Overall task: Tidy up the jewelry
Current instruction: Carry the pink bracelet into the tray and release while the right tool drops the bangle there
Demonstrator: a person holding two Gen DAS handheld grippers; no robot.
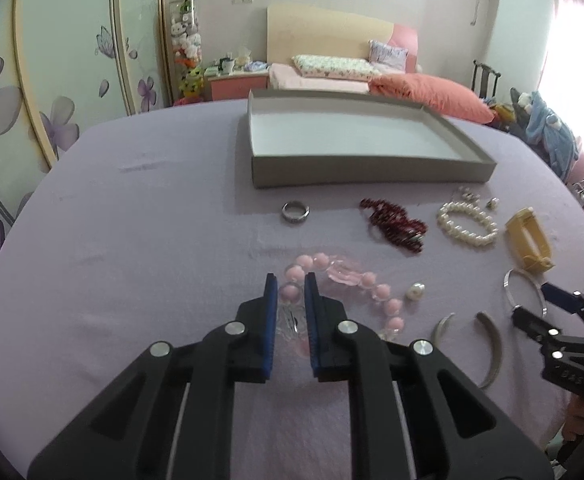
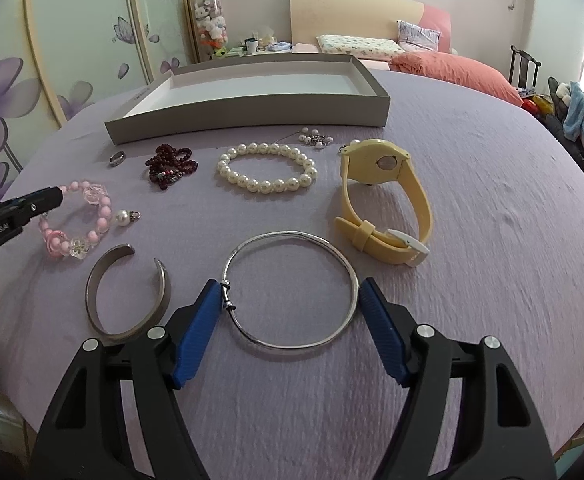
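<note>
Whole table is covered in a lilac cloth (image 2: 472, 208). The tray (image 2: 252, 118) is grey outside, white inside. Jewelry colours: pink bead bracelet (image 2: 92, 220) with clear bits, dark red bead strand (image 2: 172, 164), creamy white pearl bracelet (image 2: 266, 172), pale yellow watch (image 2: 384, 196) with a white buckle, silver bangle (image 2: 292, 292), dull silver cuff (image 2: 128, 292), silver ring (image 2: 117, 157). Both grippers are black with blue pads (image 2: 196, 328).

Only semi-readable bit is tiny white lettering on the black left gripper (image 2: 54, 196), too blurry to spell.
</note>
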